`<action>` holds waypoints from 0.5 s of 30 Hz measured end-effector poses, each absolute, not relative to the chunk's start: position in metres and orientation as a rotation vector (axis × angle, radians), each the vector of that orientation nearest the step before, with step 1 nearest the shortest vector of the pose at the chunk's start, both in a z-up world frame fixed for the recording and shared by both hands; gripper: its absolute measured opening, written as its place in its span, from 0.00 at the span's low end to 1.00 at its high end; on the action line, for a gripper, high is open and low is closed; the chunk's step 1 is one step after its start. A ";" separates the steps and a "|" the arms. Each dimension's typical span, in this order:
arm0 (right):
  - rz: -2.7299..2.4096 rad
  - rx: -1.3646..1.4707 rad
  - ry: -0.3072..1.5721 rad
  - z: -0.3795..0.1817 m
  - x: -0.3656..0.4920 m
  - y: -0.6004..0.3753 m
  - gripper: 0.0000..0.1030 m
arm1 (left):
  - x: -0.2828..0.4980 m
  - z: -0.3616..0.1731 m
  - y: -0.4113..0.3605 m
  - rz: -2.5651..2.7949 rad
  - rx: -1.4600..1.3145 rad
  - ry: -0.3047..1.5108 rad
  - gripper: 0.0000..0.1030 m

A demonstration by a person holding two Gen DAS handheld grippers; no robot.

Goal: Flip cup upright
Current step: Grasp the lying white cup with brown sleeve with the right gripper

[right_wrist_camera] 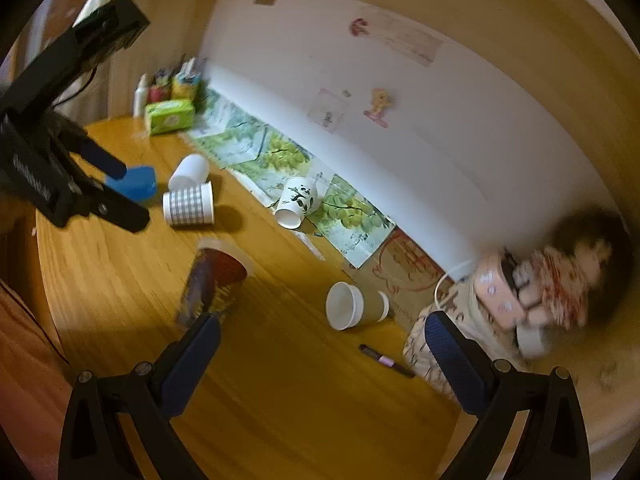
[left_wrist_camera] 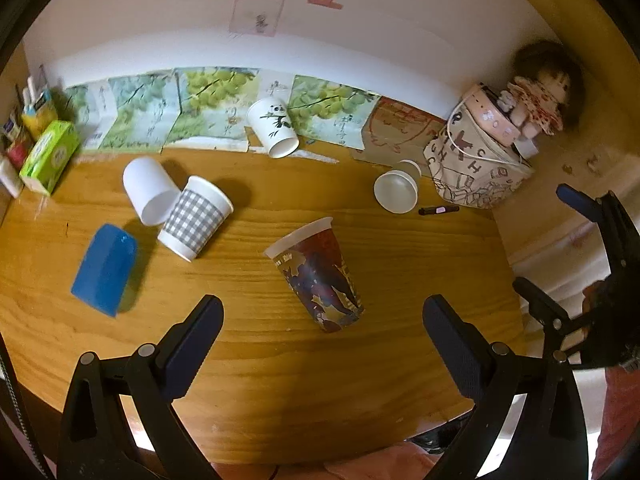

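Note:
Several cups lie on their sides on the wooden table. A dark patterned cup lies nearest, just ahead of my open, empty left gripper. A grey checked cup, a white cup, a blue cup, a panda cup and a small white cup lie farther off. My right gripper is open and empty; the patterned cup is by its left finger, the small white cup ahead. It shows at the right edge of the left wrist view.
A printed fabric bag with a pink case and a doll stands at the back right. A dark marker lies beside it. A green tissue pack and small bottles stand back left. Grape-print papers line the wall.

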State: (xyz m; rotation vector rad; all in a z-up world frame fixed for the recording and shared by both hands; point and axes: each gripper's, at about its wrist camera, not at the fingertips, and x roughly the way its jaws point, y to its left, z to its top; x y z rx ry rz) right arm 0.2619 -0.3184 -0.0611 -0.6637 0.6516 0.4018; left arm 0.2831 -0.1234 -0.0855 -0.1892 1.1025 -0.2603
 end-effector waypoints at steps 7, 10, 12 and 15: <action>0.492 -0.936 0.637 -0.089 0.295 -0.327 0.99 | 0.289 -0.088 -0.134 -0.244 -0.185 1.097 0.97; 0.534 -1.024 0.646 -0.103 0.307 -0.327 0.99 | 0.295 -0.089 -0.141 -0.270 -0.190 1.090 0.97; 0.565 -1.068 0.649 -0.111 0.314 -0.327 0.99 | 0.300 -0.089 -0.144 -0.282 -0.191 1.083 0.97; 0.601 -1.127 0.646 -0.121 0.325 -0.326 0.99 | 0.309 -0.088 -0.154 -0.307 -0.184 1.063 0.97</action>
